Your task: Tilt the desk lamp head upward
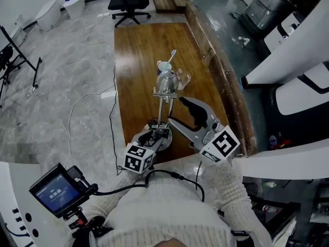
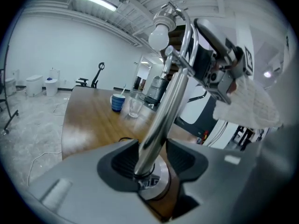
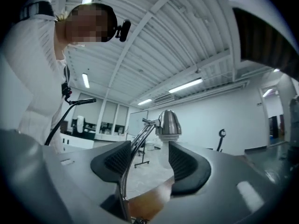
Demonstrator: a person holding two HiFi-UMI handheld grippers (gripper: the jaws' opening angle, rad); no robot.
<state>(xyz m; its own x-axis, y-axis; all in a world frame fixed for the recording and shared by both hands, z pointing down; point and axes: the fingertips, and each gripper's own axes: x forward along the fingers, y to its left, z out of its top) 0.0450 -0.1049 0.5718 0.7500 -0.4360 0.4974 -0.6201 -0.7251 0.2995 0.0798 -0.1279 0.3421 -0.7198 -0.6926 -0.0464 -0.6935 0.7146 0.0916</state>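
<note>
A chrome desk lamp stands on the wooden table (image 1: 133, 66). Its head (image 1: 166, 80) is on top of a thin double arm that rises from a round base. My left gripper (image 1: 157, 136) is low at the base. In the left gripper view the stem (image 2: 161, 120) runs up between the left gripper's (image 2: 152, 160) pads, with a gap on its right side, and the bulb (image 2: 159, 37) shows above. My right gripper (image 1: 185, 115) is open beside the arm, to the right. In the right gripper view the lamp head (image 3: 169, 123) hangs shade-down beyond the right gripper's (image 3: 150, 160) spread pads.
Behind the lamp stand a blue mug with a spoon (image 1: 164, 66) and a clear glass (image 1: 184, 79). A raised wooden rail (image 1: 226, 86) borders the table's right side. An office chair (image 1: 128, 4) stands at the far end. Cables trail on the floor at left.
</note>
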